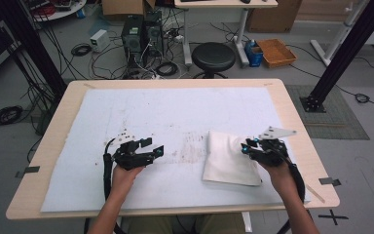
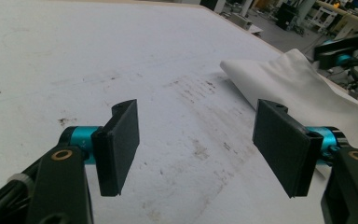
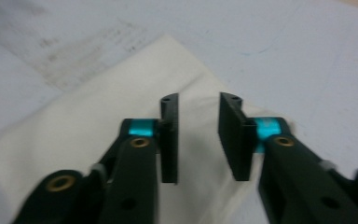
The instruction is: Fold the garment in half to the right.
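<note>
A folded white cloth (image 1: 229, 157) lies flat on the right half of the white mat (image 1: 175, 109). My right gripper (image 1: 246, 146) hovers over the cloth's right edge, its jaws a small gap apart with nothing between them (image 3: 199, 136); the cloth (image 3: 74, 140) spreads beneath and to the left of them. My left gripper (image 1: 158, 150) rests over the bare mat, left of the cloth, pointing toward it. Its jaws stand wide open and hold nothing (image 2: 198, 149). In the left gripper view the cloth (image 2: 298, 84) lies ahead to the right, with the other gripper beyond it.
The mat covers most of a light wooden table (image 1: 294, 126). Dark stains (image 1: 191, 146) mark the mat between the two grippers. Beyond the far edge stand a black stool (image 1: 214, 56), computer towers and loose cables on the floor.
</note>
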`<move>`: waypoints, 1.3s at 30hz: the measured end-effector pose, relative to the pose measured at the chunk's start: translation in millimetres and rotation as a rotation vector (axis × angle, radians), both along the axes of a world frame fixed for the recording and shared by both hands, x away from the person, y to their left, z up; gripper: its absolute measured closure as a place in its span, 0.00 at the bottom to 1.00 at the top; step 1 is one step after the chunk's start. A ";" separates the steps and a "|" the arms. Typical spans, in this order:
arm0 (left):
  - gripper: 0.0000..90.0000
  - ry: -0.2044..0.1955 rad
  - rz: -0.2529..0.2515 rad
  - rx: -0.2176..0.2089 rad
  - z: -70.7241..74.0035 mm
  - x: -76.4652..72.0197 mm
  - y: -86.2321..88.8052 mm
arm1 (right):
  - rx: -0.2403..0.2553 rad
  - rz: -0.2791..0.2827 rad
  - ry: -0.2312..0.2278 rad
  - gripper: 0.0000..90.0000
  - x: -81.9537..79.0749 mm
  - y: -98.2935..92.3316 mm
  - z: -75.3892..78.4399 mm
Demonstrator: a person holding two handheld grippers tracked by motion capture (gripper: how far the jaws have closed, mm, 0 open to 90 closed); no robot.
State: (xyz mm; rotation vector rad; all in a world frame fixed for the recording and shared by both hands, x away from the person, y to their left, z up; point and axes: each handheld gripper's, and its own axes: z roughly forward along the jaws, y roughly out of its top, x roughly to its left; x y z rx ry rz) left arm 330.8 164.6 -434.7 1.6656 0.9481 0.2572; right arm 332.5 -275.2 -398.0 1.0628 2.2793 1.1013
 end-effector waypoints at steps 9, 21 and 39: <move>0.35 0.001 0.000 0.000 -0.2 -0.6 5.0 | -0.041 -0.058 0.099 0.58 40.1 -3.4 -26.7; 0.35 0.009 -0.005 -0.004 0.0 -3.1 6.2 | -0.099 -0.006 0.178 0.88 71.1 5.7 -32.4; 0.26 -0.062 -0.038 -0.026 0.0 -9.7 20.3 | 0.126 -0.083 -0.060 0.22 16.6 -41.1 -16.4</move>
